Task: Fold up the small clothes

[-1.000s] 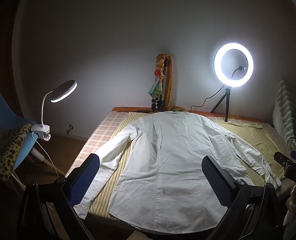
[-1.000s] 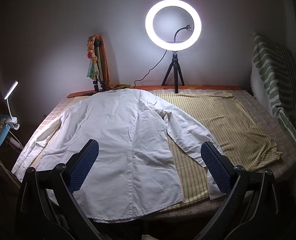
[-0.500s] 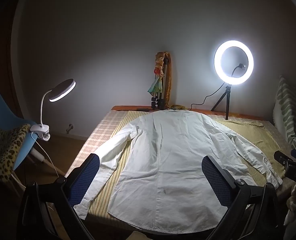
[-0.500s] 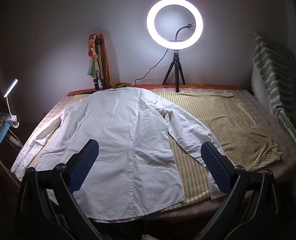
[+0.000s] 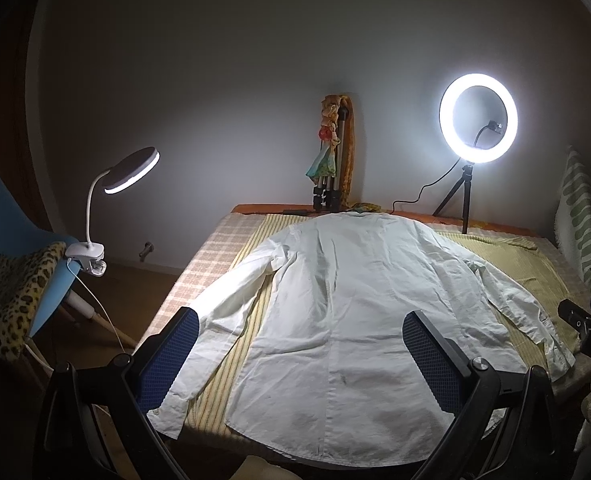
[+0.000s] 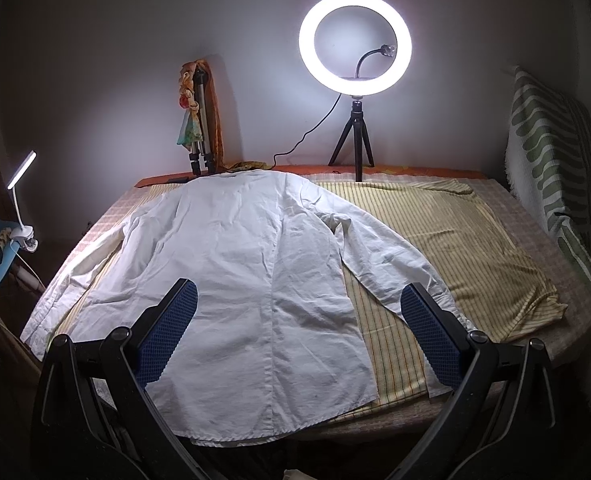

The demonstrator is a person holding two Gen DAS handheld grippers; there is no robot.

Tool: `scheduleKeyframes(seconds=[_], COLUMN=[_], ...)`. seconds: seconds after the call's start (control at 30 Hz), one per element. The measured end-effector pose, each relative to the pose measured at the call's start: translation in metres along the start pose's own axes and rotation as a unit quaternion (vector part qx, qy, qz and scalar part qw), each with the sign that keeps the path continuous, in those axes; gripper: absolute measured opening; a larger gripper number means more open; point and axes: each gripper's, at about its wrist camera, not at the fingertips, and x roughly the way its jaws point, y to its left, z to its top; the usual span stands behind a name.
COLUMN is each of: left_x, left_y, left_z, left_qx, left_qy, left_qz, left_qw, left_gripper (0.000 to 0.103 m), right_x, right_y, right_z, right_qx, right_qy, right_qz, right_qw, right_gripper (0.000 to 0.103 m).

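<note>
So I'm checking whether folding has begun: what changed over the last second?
Almost nothing. Both views drift slightly, so the hand-held grippers barely shifted. The left hand-held gripper and right hand-held gripper remain open and empty above the white shirt, which stays spread flat, unfolded.

A white shirt (image 5: 355,304) of matt, creased woven cloth lies on a yellow striped cloth (image 6: 447,236) over a checked fabric cover (image 5: 219,248). Each hand-held gripper, left (image 5: 301,358) and right (image 6: 299,334), has matt black plastic arms and blue pads (image 6: 169,330) with a rough dimpled texture. The desk lamp (image 5: 131,170) looks like smooth white plastic, and the chair throw (image 5: 11,292) is soft leopard-print cloth.
</note>
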Motion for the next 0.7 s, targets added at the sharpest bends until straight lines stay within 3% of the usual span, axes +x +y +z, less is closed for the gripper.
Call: scheduleKeyframes(seconds=[0.2,0.27,0.37,0.5,0.53,0.7], left_x=[0.010,0.016,0.029,0.049,0.056,0.090], left_y=[0.012,0.020,0.035,0.062,0.069,0.109], left_z=[-0.005,-0.008,-0.014,-0.024,-0.026,-0.033], left_qx=[0.003,0.004,0.008,0.010,0.009,0.003], left_qy=[0.015,0.025,0.041,0.048,0.055,0.078], left_qz=[0.000,-0.003,0.000,-0.025,-0.020,0.002], left_qw=[0.9999,0.9997,0.9991,0.9985,0.9982,0.9969], left_gripper=[0.100,0.090,0.084,0.081,0.078,0.071], right_x=[-0.002,-0.001,-0.002,0.006,0.011,0.025], right_y=[0.005,0.006,0.007,0.014,0.015,0.020], right_z=[-0.001,-0.002,-0.001,0.002,0.001,0.001], right_qx=[-0.012,-0.015,-0.017,-0.030,-0.034,-0.016], right_qy=[-0.025,-0.027,-0.053,-0.032,-0.010,0.002], right_qz=[-0.003,-0.004,-0.004,-0.009,-0.011,0.019], right_qw=[1.000,1.000,0.998,0.999,0.999,1.000], right_gripper=[0.103,0.103,0.103,0.103,0.103,0.103])
